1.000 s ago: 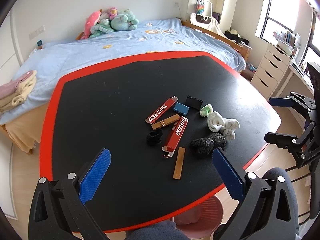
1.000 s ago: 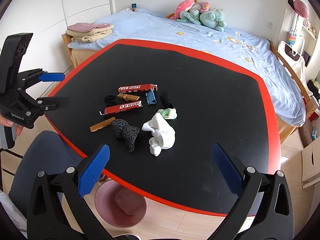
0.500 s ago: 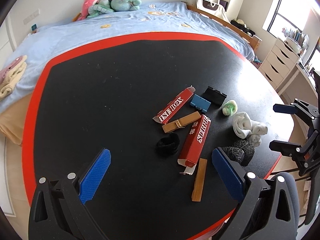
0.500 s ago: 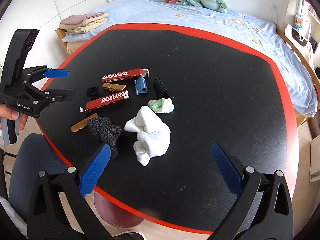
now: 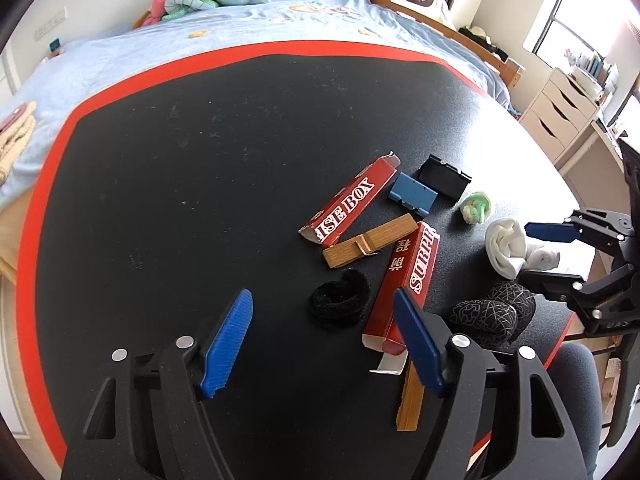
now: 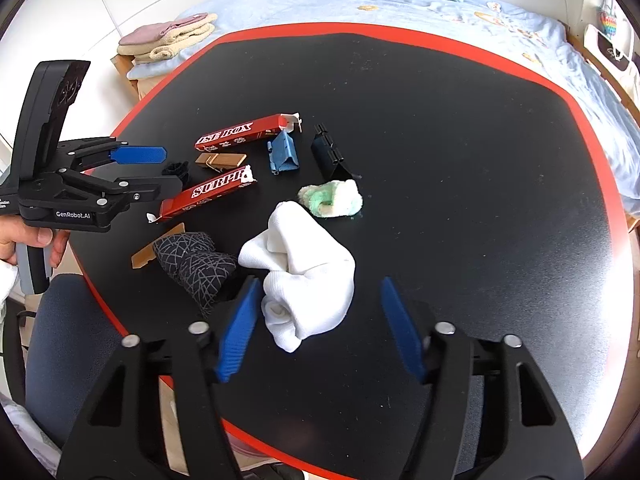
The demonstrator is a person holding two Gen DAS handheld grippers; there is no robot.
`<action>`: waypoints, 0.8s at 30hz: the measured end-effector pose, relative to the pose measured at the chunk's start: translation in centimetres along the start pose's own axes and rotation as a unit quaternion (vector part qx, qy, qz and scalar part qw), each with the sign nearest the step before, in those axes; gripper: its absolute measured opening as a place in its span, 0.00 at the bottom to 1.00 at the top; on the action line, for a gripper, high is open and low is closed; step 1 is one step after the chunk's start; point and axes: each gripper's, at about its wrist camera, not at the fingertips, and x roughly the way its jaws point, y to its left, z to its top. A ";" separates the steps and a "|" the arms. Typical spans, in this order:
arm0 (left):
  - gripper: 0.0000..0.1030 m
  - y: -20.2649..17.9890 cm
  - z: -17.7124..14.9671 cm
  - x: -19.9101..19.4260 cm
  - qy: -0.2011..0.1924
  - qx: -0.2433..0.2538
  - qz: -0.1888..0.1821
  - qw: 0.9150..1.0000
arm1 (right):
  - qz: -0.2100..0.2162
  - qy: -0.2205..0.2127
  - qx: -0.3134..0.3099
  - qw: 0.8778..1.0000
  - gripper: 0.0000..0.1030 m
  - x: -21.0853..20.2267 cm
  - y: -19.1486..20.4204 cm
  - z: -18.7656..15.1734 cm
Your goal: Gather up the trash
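On the black, red-rimmed table (image 5: 160,160) lies a litter cluster: two red box pieces (image 5: 352,204) (image 5: 408,280), a wooden clothespin (image 5: 370,240), a wooden stick (image 5: 410,400) and a green-white wad (image 5: 476,208). My left gripper (image 5: 322,296) hangs over a black hair tie (image 5: 338,306). Its jaws are closing with the tie between them, untouched. My right gripper (image 6: 320,282) straddles a white sock (image 6: 304,276), jaws closing. Its left pad is almost at the cloth and its right pad is clear. A black patterned sock (image 6: 196,260) lies beside it.
A blue clip (image 5: 414,196) and a black binder clip (image 5: 444,176) lie behind the boxes. A blue chair (image 6: 68,344) stands at the table's near edge. A bed (image 6: 440,12) with plush toys runs behind the table, and white drawers (image 5: 560,116) stand at the right. A hand (image 6: 36,240) holds the left gripper.
Both grippers have come down and forward toward the clutter, and both pairs of jaws have narrowed. The hair tie now sits between the left fingers, the white sock between the right ones.
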 end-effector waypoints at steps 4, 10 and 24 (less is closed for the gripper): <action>0.51 0.2 0.0 0.1 -0.004 0.004 -0.005 1.000 | 0.003 0.000 -0.002 1.000 0.42 0.0 0.1 -0.3; 0.22 0.0 -0.1 0.1 0.003 0.009 0.002 1.000 | 0.001 -0.007 0.002 1.000 0.33 -0.2 0.2 -0.4; 0.21 -1.9 -1.0 -4.5 -0.034 0.021 0.007 0.999 | -0.010 -0.046 0.010 0.999 0.30 -4.3 1.3 -1.3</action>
